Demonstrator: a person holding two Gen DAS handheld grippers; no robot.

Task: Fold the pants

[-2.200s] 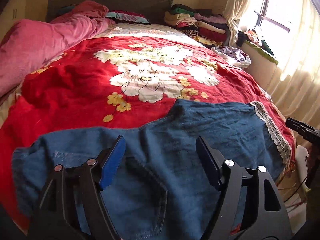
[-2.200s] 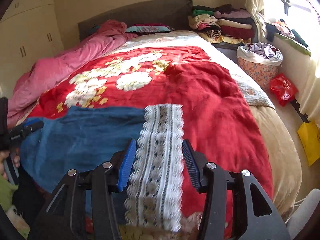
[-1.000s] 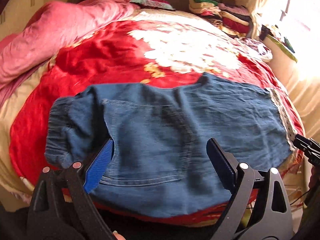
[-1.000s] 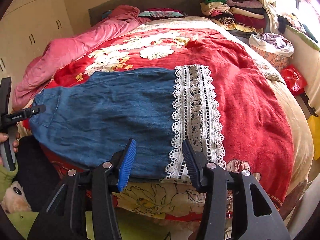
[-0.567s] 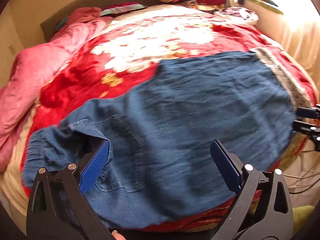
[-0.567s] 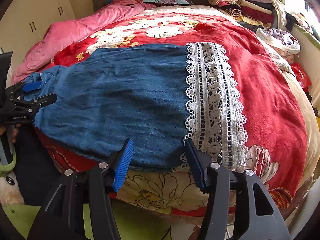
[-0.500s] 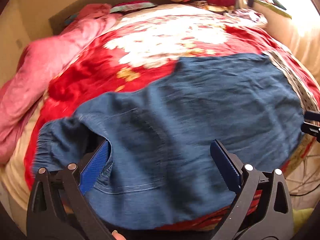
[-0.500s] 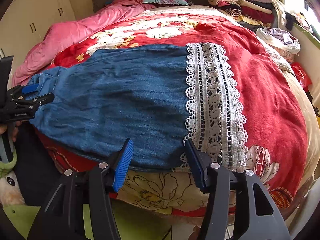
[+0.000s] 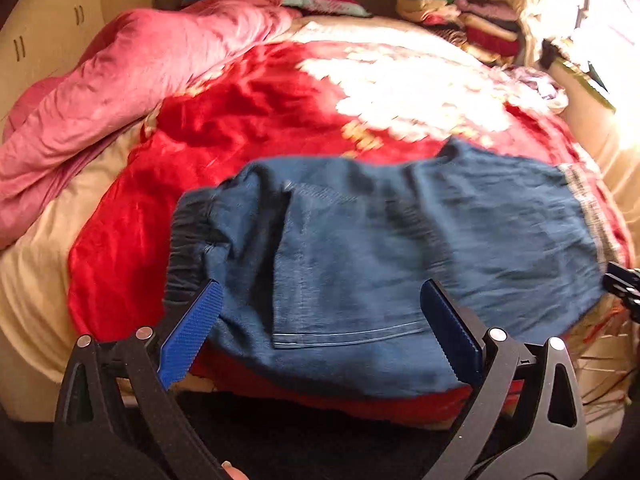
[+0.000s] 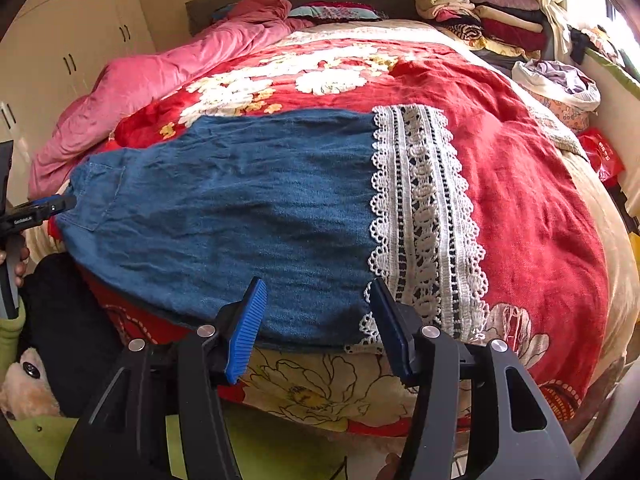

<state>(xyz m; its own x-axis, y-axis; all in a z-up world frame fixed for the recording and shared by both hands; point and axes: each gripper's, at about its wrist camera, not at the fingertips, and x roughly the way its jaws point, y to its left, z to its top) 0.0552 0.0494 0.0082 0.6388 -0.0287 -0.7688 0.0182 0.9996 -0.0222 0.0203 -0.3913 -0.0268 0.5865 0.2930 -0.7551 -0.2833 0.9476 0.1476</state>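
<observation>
Blue denim pants (image 9: 380,240) with a white lace hem (image 10: 424,216) lie flat across the near edge of the bed, waistband to the left, hem to the right. They also show in the right wrist view (image 10: 240,208). My left gripper (image 9: 320,320) is open and empty, just in front of the waistband and back pocket end. My right gripper (image 10: 316,320) is open and empty, at the pants' near edge beside the lace hem. The left gripper's tip shows at the far left of the right wrist view (image 10: 40,208).
The pants rest on a red floral blanket (image 10: 520,160). A pink duvet (image 9: 120,88) is bunched at the back left. Folded clothes (image 10: 488,12) are stacked at the headboard's right. A laundry basket (image 10: 560,88) and red bag (image 10: 602,156) stand beside the bed.
Both grippers have pulled back toward the bed's near edge, staying open. The left wrist view has swung left, so the waistband now sits nearer its centre. The pants stay spread out.
</observation>
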